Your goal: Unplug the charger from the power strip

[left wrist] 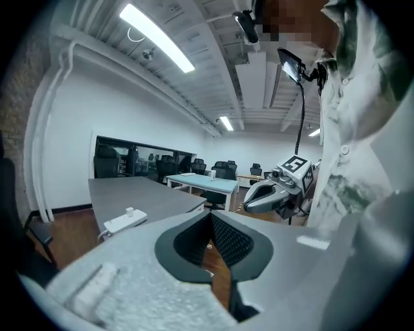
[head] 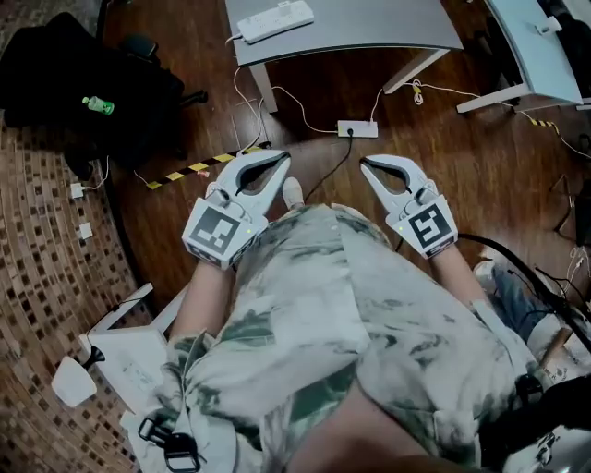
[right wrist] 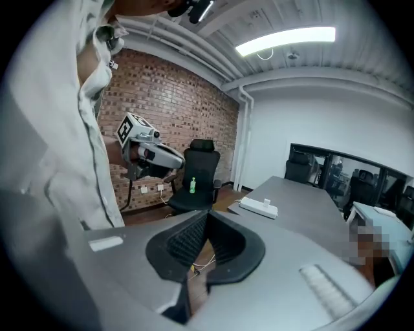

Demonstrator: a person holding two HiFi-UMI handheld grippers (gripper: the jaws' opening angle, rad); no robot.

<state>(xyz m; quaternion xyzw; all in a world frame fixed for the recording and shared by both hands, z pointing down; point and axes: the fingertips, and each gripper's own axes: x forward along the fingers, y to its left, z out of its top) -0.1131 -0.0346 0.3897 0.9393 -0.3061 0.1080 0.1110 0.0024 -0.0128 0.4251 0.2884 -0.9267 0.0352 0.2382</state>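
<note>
The grey desk [head: 369,23] carries the white power strip [head: 275,20] near its left front corner, with its long axis slanting along the edge. The left claw [head: 280,158] and right claw [head: 367,163] hang well apart from it, both closed on nothing. The white charger [left wrist: 130,211] stands upright in the strip. A green bottle [head: 97,104] lies on the black chair [head: 83,74].

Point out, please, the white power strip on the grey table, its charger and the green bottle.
Long white plastic power strip [head: 275,20]: head view, middle of its top.
Small white cube charger [left wrist: 130,211]: left gripper view, its side.
Green plastic bottle [head: 98,105]: head view, its body.
</note>
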